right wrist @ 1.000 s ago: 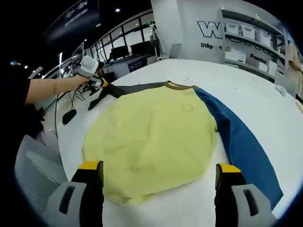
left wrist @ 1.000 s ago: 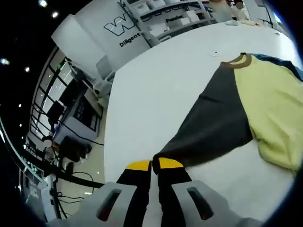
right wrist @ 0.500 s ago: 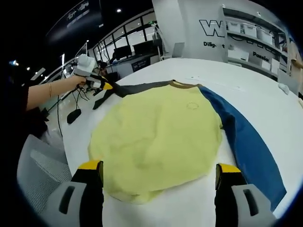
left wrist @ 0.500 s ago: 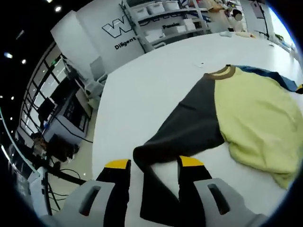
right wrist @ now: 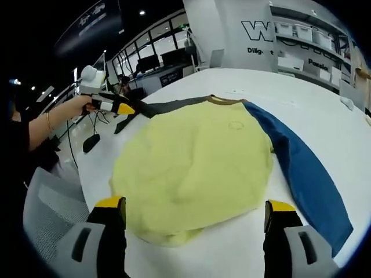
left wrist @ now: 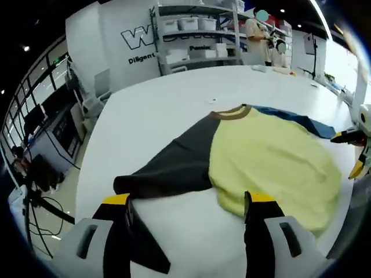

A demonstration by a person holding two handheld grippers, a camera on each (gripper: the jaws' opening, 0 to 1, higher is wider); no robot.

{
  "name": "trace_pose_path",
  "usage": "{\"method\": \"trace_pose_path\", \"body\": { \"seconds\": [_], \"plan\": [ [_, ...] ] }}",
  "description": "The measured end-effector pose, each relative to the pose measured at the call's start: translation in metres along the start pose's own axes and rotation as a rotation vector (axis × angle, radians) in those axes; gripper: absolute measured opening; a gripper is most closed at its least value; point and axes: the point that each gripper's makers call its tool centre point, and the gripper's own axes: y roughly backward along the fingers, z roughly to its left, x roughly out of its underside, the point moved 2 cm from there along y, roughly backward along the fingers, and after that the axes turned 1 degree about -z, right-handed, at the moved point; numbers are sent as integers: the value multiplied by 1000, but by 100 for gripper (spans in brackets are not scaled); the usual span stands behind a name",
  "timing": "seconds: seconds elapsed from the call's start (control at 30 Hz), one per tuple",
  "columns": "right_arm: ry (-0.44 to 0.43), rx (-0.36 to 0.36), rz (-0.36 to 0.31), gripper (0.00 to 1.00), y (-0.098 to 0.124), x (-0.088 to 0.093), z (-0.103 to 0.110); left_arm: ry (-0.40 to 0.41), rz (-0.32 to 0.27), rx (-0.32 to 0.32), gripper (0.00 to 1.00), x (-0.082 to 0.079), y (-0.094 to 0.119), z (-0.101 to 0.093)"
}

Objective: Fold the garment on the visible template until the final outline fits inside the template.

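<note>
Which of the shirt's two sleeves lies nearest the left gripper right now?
The dark grey sleeve: its cuff lies just ahead of the open left gripper. The blue sleeve lies across the yellow body.

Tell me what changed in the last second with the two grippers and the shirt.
The left gripper was shut on the tip of the dark grey sleeve; its jaws have opened and let the sleeve go, and it has drawn back, leaving the sleeve flat on the white table. The right gripper stayed open near the hem, and the yellow shirt body and blue sleeve lie as before.
</note>
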Motion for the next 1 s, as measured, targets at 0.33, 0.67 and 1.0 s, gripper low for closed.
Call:
{"method": "trace_pose_path", "body": {
  "seconds": [0.33, 0.67, 1.0],
  "plan": [
    [14, -23, 6, 97, 3, 6, 7, 13, -12, 122, 71, 37, 23, -58],
    [39, -64, 57, 83, 4, 26, 10, 18, 0, 188, 63, 49, 35, -86],
    [115, -114, 73, 53, -1, 39, 22, 51, 89, 277, 47, 75, 31, -110]
  ]
}}
